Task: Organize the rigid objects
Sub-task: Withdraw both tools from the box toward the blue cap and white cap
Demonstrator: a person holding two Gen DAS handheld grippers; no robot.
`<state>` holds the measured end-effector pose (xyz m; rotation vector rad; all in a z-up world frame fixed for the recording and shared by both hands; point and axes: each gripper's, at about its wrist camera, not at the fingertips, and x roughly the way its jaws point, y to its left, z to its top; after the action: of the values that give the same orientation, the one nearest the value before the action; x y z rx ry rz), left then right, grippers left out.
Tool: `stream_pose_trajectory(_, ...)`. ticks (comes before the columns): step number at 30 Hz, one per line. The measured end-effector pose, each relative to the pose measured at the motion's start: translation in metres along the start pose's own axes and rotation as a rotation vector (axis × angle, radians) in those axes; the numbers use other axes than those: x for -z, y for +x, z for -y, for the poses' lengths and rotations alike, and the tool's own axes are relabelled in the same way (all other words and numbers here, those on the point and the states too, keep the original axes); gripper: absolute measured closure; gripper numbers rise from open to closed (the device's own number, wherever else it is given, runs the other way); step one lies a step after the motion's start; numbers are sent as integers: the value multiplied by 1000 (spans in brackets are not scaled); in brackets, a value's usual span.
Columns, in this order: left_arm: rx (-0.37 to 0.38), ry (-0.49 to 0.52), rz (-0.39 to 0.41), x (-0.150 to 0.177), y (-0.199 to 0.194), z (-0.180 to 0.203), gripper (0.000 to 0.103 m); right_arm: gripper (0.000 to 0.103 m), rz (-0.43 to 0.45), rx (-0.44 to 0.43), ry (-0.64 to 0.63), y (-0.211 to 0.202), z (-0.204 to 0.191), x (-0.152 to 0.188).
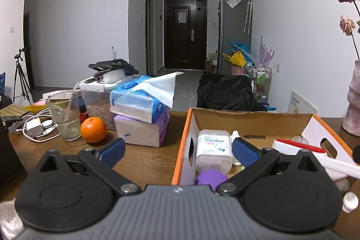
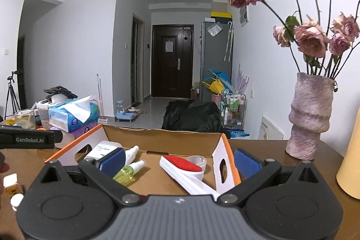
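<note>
An orange-edged cardboard box [image 1: 188, 127] stands on the brown table. Inside lie a white bottle with a purple cap [image 1: 213, 150], a small white spray bottle [image 2: 131, 153], a green spray bottle [image 2: 129, 172], a tape roll [image 2: 198, 161] and a white lint brush with a red pad [image 2: 182, 164]. My left gripper [image 1: 178, 152] is open and straddles the box's left wall. My right gripper [image 2: 180, 162] is open over the box's right wall [image 2: 221, 163], with the brush's handle running under it. Neither holds anything.
Stacked tissue packs [image 1: 140, 116], an orange [image 1: 93, 129], a glass [image 1: 65, 118] and chargers with cables [image 1: 36, 127] fill the table's left. A vase of dried roses [image 2: 308, 118] and a yellow cylinder [image 2: 351, 163] stand at the right. A small yellow bottle [image 2: 11, 183] lies by a hand.
</note>
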<state>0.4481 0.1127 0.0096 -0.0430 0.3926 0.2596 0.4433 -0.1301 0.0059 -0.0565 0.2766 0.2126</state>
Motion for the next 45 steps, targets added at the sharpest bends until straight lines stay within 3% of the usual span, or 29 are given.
stream_pose_trajectory(13,-6,23,0,25,-43,-12,0,0,14,12,-16,-50,6,21)
stream_pose_trajectory(36,28,62,-55,86,-112,-43,0,0,-103,20,-61,-111,1,83)
stream_pose_trajectory(45,41,6,-102,98,-115,-70,0,0,-144,9,-58,-111,2,95)
